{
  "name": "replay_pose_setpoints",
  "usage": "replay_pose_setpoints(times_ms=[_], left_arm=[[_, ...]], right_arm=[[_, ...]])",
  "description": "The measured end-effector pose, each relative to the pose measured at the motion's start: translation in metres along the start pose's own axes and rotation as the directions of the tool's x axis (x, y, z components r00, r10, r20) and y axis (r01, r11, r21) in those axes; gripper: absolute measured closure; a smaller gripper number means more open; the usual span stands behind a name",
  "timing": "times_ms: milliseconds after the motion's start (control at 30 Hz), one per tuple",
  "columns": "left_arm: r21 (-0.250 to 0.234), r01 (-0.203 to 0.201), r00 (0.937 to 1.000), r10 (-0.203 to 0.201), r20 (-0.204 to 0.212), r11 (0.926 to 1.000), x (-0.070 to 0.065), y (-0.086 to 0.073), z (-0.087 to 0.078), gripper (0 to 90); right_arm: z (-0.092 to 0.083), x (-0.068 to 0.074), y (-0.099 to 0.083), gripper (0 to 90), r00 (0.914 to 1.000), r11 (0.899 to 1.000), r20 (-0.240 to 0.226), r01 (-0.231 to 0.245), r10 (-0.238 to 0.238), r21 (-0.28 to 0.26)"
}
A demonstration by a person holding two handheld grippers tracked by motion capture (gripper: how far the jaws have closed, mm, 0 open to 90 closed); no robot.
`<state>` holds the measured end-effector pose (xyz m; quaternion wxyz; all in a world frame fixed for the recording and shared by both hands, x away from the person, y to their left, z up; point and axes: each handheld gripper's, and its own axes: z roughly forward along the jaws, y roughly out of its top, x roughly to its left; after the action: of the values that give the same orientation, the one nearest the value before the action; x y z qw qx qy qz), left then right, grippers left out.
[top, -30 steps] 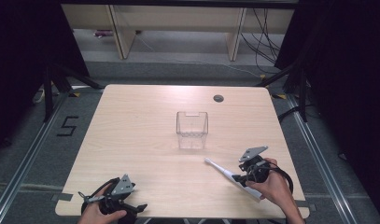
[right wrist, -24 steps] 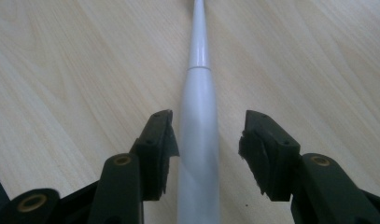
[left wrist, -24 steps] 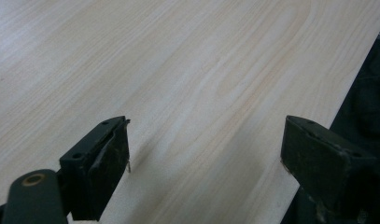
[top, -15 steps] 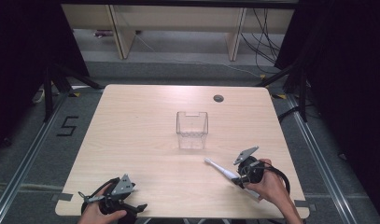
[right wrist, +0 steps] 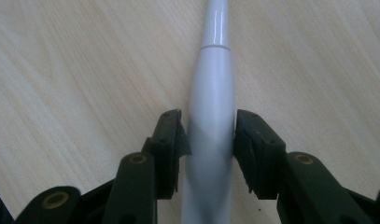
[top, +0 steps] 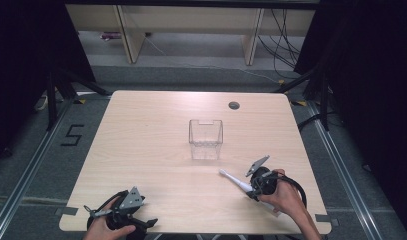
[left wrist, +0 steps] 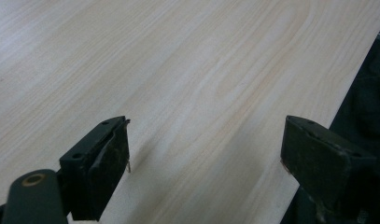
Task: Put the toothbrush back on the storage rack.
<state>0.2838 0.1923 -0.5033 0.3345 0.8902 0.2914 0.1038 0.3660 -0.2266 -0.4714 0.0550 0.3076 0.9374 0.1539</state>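
A white toothbrush-like wand (top: 234,180) lies flat on the wooden table (top: 141,150) at the front right, its thin neck pointing toward the middle. My right gripper (top: 252,190) holds its thick handle (right wrist: 211,93), and both jaws press the sides of the handle in the right gripper view (right wrist: 210,135). My left gripper (top: 141,223) rests at the table's front left edge. Its jaws stand wide apart over bare wood (left wrist: 204,149), holding nothing.
A clear plastic box (top: 206,140) stands open-topped at the table's middle, beyond the wand's tip. A dark round grommet (top: 234,105) sits near the far edge. The table's front edge (left wrist: 337,107) runs just beside the left gripper.
The right gripper has slid a little left and lower along the wand's handle and tilted. The left gripper has not moved.
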Motion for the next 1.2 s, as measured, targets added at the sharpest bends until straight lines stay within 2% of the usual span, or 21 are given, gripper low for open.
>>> replay_pose_setpoints(times_ms=[33,67,167,267,300,367,433,467,733,767,800,833,867,900,967,1000,1033,1100,1133,1167,1200], left_arm=[[-0.002,0.018,0.9998,-0.018,-0.001,0.9998,-0.001,0.000,0.001,14.8],[-0.002,0.018,0.9998,-0.018,-0.001,0.9998,-0.001,0.000,0.001,14.8],[0.000,-0.002,1.0000,0.002,0.002,1.0000,0.000,0.000,0.000,14.8],[-0.001,-0.003,1.0000,0.003,0.003,1.0000,0.000,0.000,0.000,14.8],[-0.001,-0.003,1.0000,0.003,0.003,1.0000,0.000,0.000,0.000,14.8],[-0.001,-0.002,1.0000,0.002,0.001,1.0000,0.000,0.000,0.000,14.8],[-0.004,-0.003,1.0000,0.003,0.006,1.0000,0.000,0.000,-0.001,14.8],[-0.002,-0.002,1.0000,0.002,0.001,1.0000,0.000,0.000,-0.001,14.8],[0.002,-0.004,1.0000,0.004,0.004,1.0000,0.000,0.000,0.000,14.8],[0.002,-0.004,1.0000,0.004,0.004,1.0000,0.000,0.000,0.000,14.8],[-0.001,-0.005,1.0000,0.005,0.005,1.0000,0.000,0.000,0.000,14.8],[-0.005,-0.001,1.0000,0.001,0.001,1.0000,-0.001,0.000,0.000,14.8],[-0.004,-0.006,1.0000,0.006,0.004,1.0000,-0.001,0.000,0.000,14.8],[-0.004,-0.006,1.0000,0.006,0.002,1.0000,0.000,0.000,0.000,14.8],[-0.002,-0.006,1.0000,0.006,0.004,1.0000,0.000,0.000,0.000,14.8],[-0.002,-0.003,1.0000,0.003,0.002,1.0000,0.000,0.000,0.000,14.8],[-0.003,-0.005,1.0000,0.005,0.002,1.0000,0.000,0.000,0.000,14.8],[-0.004,-0.006,1.0000,0.006,0.002,1.0000,0.000,0.000,0.000,14.8],[-0.004,-0.006,1.0000,0.006,0.002,1.0000,0.000,0.000,-0.001,14.8],[-0.004,-0.005,1.0000,0.005,0.002,1.0000,0.000,0.000,-0.001,14.8],[-0.004,-0.005,1.0000,0.005,0.002,1.0000,0.000,0.000,-0.001,14.8]], right_arm=[[0.001,-0.001,0.001,61.5,0.9999,1.000,0.005,0.013,-0.013,0.007],[0.001,-0.001,0.001,61.5,0.9999,1.000,0.005,0.013,-0.013,0.007],[0.003,-0.002,0.004,62.5,0.9999,0.999,0.001,0.012,-0.012,0.035],[0.004,-0.002,0.006,62.7,0.9999,0.999,-0.002,0.013,-0.013,0.052],[0.005,-0.001,0.006,62.8,1.0000,0.998,-0.004,-0.001,0.001,0.060],[0.006,-0.002,0.006,62.9,0.9998,0.998,-0.007,0.019,-0.019,0.062],[0.007,-0.001,0.007,63.6,1.0000,0.997,-0.006,0.002,-0.001,0.082],[0.007,-0.002,0.007,63.8,0.9999,0.996,-0.005,0.015,-0.015,0.084],[0.008,-0.004,0.010,65.2,0.9995,0.992,0.005,0.032,-0.033,0.124],[0.007,-0.003,0.011,65.4,0.9998,0.990,0.014,0.008,-0.010,0.143],[0.007,-0.003,0.011,65.4,0.9998,0.990,0.014,0.008,-0.010,0.143],[0.008,-0.003,0.012,65.8,0.9995,0.988,0.010,0.030,-0.032,0.150],[0.008,-0.002,0.012,65.9,0.9996,0.987,0.015,0.021,-0.023,0.158],[0.008,-0.003,0.013,65.9,0.9985,0.986,0.005,0.053,-0.055,0.159],[0.009,-0.002,0.014,66.0,0.9989,0.987,0.009,0.045,-0.047,0.153],[0.009,-0.002,0.015,66.1,0.9994,0.986,0.006,0.033,-0.034,0.163],[0.009,-0.001,0.017,66.2,0.9989,0.981,0.007,0.044,-0.047,0.191],[0.009,0.001,0.018,66.2,0.9992,0.980,0.003,0.038,-0.039,0.193],[0.008,0.004,0.019,66.2,0.9999,0.977,0.010,0.011,-0.013,0.213],[0.009,0.002,0.021,66.3,0.9968,0.973,0.000,0.078,-0.080,0.217],[0.010,0.000,0.021,66.3,0.9951,0.974,0.000,0.096,-0.098,0.207]])
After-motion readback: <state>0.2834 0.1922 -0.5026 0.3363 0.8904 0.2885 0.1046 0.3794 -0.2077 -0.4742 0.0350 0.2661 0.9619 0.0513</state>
